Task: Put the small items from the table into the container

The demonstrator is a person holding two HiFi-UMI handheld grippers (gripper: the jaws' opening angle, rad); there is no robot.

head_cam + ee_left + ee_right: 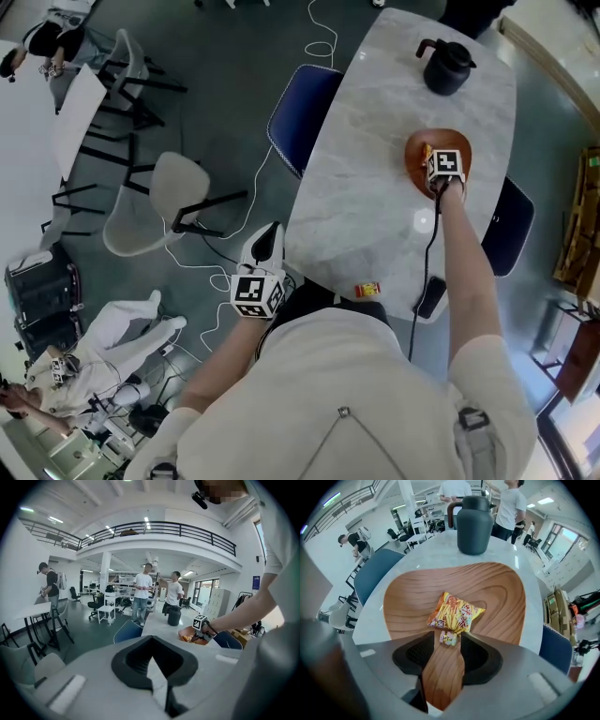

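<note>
Left gripper (271,236): jaws together, empty, held off the table (366,178) edge.
Right gripper (448,649): jaws spread, released, pointing down over the wooden tray (501,592).
Snack packet (454,613): lying in the wooden tray, small candy (449,639) touching it, at the jaw tips.
Red-yellow packet (367,290): on the table's near edge.

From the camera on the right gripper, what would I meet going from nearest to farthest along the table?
small candy → yellow snack packet → far rim of the wooden tray → dark jug
</note>
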